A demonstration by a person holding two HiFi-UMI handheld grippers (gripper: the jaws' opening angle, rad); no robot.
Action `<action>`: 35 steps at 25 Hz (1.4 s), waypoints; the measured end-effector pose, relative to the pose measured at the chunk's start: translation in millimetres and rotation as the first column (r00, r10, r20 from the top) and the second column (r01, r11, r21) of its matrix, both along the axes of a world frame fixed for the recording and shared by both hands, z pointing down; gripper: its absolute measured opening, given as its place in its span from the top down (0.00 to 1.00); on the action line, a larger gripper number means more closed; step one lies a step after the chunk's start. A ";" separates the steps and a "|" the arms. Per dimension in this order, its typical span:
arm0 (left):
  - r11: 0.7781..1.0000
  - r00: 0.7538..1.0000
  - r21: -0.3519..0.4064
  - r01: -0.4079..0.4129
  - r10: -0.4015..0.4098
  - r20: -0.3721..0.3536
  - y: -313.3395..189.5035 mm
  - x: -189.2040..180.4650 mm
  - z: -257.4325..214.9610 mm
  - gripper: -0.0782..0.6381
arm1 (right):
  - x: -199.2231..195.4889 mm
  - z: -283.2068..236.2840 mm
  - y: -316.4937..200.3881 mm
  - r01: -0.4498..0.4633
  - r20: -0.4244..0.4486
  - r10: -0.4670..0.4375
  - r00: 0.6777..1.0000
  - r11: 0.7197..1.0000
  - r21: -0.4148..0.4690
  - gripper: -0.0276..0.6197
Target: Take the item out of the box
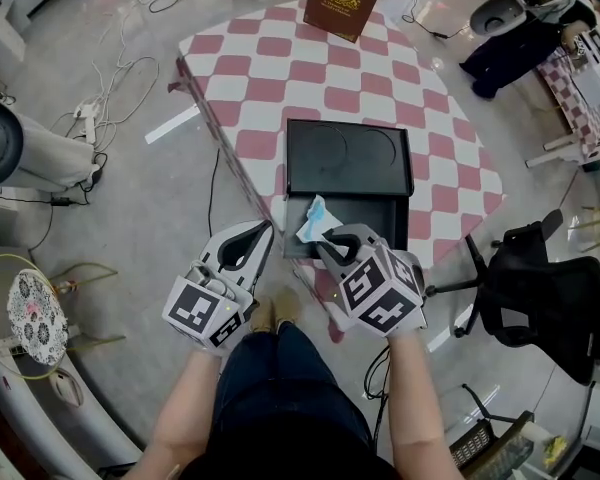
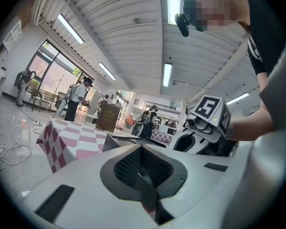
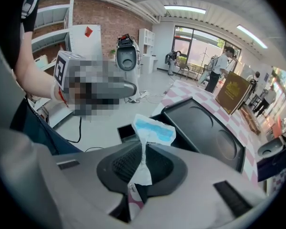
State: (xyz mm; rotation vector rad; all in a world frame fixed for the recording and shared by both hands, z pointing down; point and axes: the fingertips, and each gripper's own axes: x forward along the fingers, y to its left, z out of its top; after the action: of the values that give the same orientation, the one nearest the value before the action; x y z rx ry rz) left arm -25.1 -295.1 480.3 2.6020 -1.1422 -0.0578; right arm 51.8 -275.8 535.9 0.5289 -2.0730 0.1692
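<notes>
Two hand-held grippers show in the head view, both at the near edge of the table, which carries a red-and-white checked cloth.

L gripper: jaws pressed together, nothing between them, confirmed in the left gripper view; it sits just off the table's near-left edge, beside the box but apart from it.

R gripper: jaws pinched on the lower part of a sachet; in the right gripper view the sachet stands up out of the closed pads; it is white w/ a blue printed panel at the top; its lower end is crumpled between the jaws.

Sachet pos.: over the near-left corner of the box, at the rim of the open recess; whether it is fully clear of the recess cannot be told.

Box: black, rectangular, lying flat on the cloth; the far part is a flat panel w/ two round outlines; the near part is an open recess, w/ the R gripper over its near edge.

The two grippers are near each other but not touching.

Other items: a brown carton stands upright at the table's far edge, well apart from the box; a black office chair is to the right of the table; cables lie on the floor at left; the left gripper view also shows several persons standing in the bkgd beyond the table.
</notes>
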 end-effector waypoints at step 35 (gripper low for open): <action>0.996 0.996 0.039 -0.080 0.078 0.050 -3.3 40.0 -28.7 0.89 | 59.3 -61.9 -0.6 -0.283 0.328 0.239 0.914 0.955 0.092 0.91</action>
State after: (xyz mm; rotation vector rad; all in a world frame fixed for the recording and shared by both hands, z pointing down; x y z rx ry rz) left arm 14.8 -298.4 451.6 2.6962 -1.0633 -0.0009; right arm 111.1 -276.4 474.0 0.9173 -2.3273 0.2838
